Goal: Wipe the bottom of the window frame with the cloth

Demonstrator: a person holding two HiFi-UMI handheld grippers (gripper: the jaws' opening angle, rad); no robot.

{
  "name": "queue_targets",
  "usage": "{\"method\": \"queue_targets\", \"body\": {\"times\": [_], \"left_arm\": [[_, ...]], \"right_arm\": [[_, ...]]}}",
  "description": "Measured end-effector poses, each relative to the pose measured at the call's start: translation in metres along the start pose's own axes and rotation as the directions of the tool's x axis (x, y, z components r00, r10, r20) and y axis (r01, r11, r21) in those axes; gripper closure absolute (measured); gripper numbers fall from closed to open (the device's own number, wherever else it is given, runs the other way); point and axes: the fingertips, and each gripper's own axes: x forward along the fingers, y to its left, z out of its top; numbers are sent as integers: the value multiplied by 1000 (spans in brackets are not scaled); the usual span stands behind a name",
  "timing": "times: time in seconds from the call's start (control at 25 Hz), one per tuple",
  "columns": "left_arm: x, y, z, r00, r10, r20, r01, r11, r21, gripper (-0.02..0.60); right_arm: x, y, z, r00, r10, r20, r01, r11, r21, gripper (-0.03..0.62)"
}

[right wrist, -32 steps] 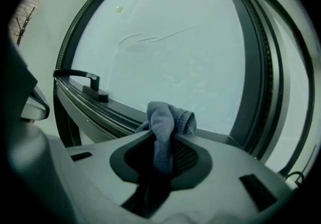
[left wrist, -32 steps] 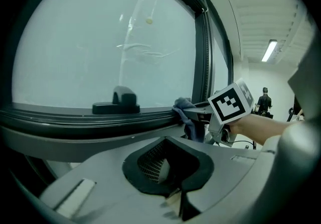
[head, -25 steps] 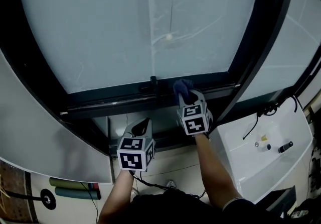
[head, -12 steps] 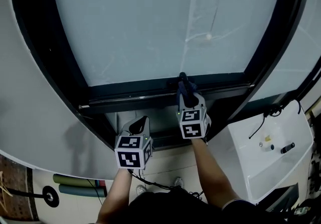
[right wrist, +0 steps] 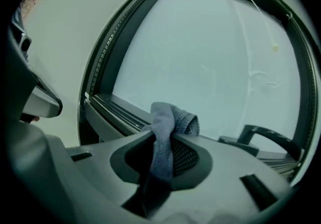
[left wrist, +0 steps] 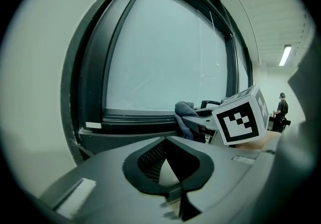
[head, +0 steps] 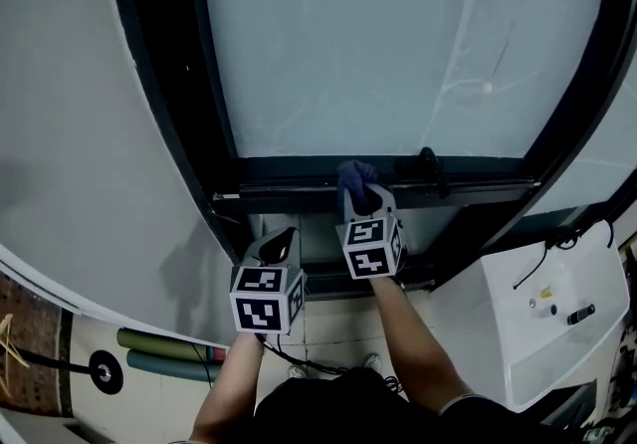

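A blue cloth (head: 355, 175) is pressed against the dark bottom rail of the window frame (head: 289, 195), just left of the black window handle (head: 428, 168). My right gripper (head: 361, 193) is shut on that cloth; in the right gripper view the cloth (right wrist: 169, 120) bunches up out of the jaws of the right gripper (right wrist: 168, 142), with the bottom rail (right wrist: 113, 110) running left and the handle (right wrist: 266, 137) at the right. My left gripper (head: 280, 245) hangs lower and to the left, off the frame. Its jaws are shut and hold nothing (left wrist: 166, 143). From there I see the cloth (left wrist: 184, 113) and the rail (left wrist: 130, 116).
A grey wall (head: 90, 133) flanks the window at the left. A white cabinet top (head: 542, 318) with small items and a cable stands at the lower right. Rolled green mats (head: 164, 352) lie on the floor below. A person (left wrist: 282, 110) stands far off.
The right gripper has carried the cloth leftward along the bottom rail, from right of the handle to left of it. The left gripper has stayed low, shut and empty.
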Motion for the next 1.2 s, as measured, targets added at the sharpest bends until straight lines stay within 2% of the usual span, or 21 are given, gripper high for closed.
{"method": "queue_targets", "body": {"times": [0.2, 0.44, 0.68, 0.76, 0.88, 1.04, 1.2], "left_arm": [[-30, 39, -3, 999, 53, 8, -53, 998, -15, 575], [-60, 69, -11, 994, 106, 20, -105, 993, -43, 575], [-78, 78, -12, 992, 126, 31, -124, 991, -47, 575], [-81, 79, -9, 989, 139, 44, -137, 989, -51, 575], [-84, 74, -6, 988, 145, 56, -143, 989, -43, 575], [-80, 60, 11, 985, 138, 98, -136, 990, -33, 575], [-65, 18, 33, 984, 77, 160, -74, 997, -24, 575]], "right_arm": [[15, 68, 30, 996, 83, 15, -82, 996, -35, 510], [32, 147, 64, 979, 201, 33, -198, 977, -82, 510], [43, 183, 79, 966, 255, 27, -252, 964, -86, 510], [44, 185, 81, 959, 282, 33, -279, 957, -79, 510], [36, 170, 83, 943, 317, 98, -318, 948, -7, 508], [2, 128, 96, 930, 303, 206, -315, 949, 30, 510], [-56, 72, 102, 910, 296, 291, -321, 946, 41, 508]]}}
